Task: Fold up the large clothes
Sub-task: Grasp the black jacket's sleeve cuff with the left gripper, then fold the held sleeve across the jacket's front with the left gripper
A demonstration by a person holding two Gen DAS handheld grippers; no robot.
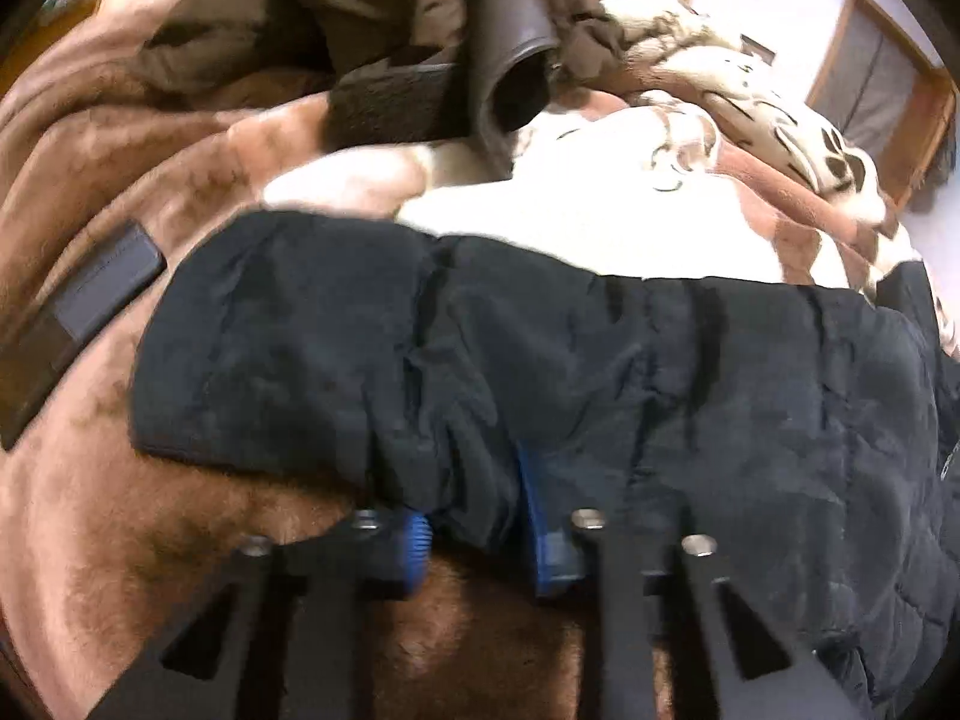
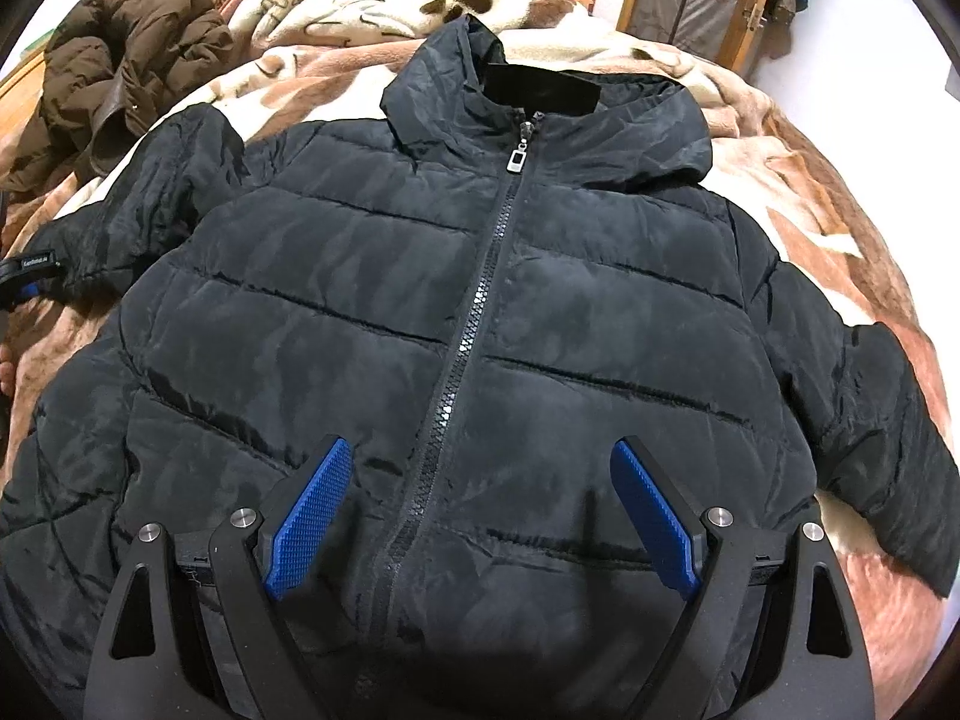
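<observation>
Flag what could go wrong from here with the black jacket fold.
1. The left gripper pinches only the bunched edge of the sleeve; slick puffy fabric may slip out mid-fold.
2. The right gripper hovers with jaws open over the black jacket, so the body is unpinned and may drag on the soft blanket.
3. The brown coat lies near that sleeve and could snag.

Small white lettering on a black tag [image 2: 37, 260] at the left edge, too small to read, no other legible text
</observation>
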